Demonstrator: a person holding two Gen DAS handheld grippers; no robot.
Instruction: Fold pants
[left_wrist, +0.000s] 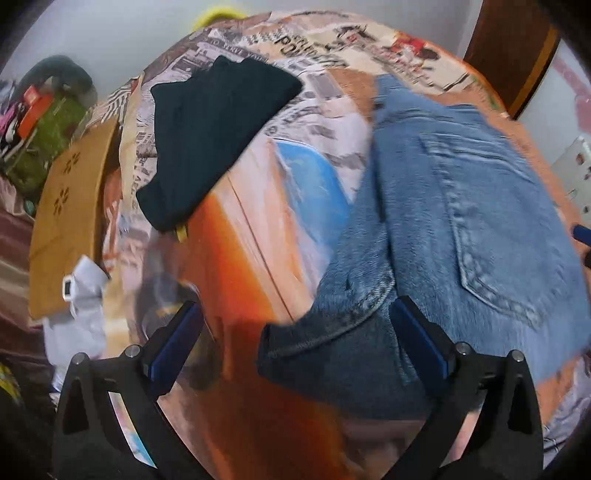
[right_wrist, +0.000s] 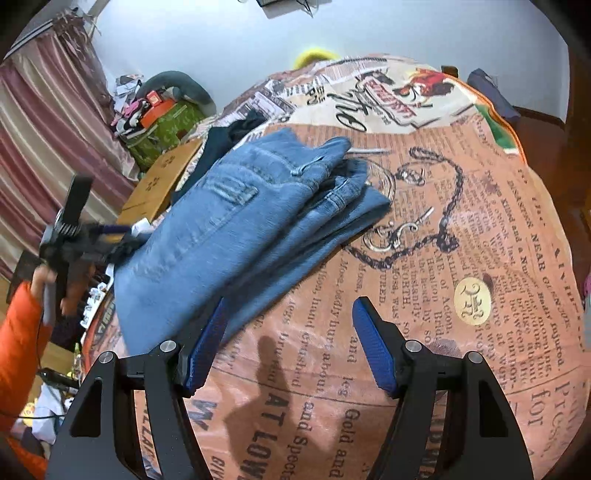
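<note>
Folded blue denim pants (right_wrist: 236, 236) lie flat on the printed bedspread, back pocket up

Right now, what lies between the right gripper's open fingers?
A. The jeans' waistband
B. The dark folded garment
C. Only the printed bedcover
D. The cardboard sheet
C: in the right wrist view the right gripper stands open over the printed bedcover, with nothing between the pads; the jeans lie just beside its left finger, not in the gap.
</note>
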